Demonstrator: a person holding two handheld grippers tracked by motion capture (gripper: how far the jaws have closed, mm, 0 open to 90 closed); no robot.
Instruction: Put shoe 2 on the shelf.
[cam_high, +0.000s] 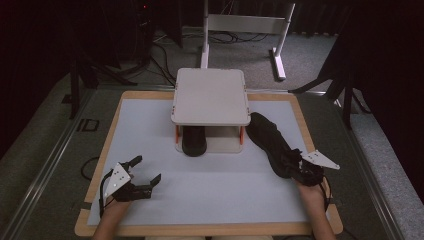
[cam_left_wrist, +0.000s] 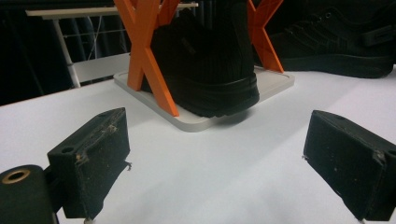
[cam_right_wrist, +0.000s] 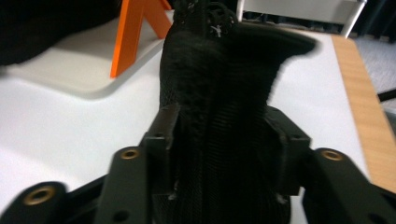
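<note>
The right gripper (cam_high: 306, 169) clamps its jaws on the heel of a black sneaker (cam_high: 270, 141) lying just right of the shoe rack (cam_high: 211, 95), the left gripper (cam_high: 142, 176) gapes empty, and the soft mesh grip could slip.

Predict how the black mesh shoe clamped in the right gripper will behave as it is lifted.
The black mesh shoe is probably soft at the upper: in the right gripper view the fabric bulges between the closed jaws. Held by one end by the right gripper, its long body may droop or swing. The textured knit likely resists slipping.
</note>
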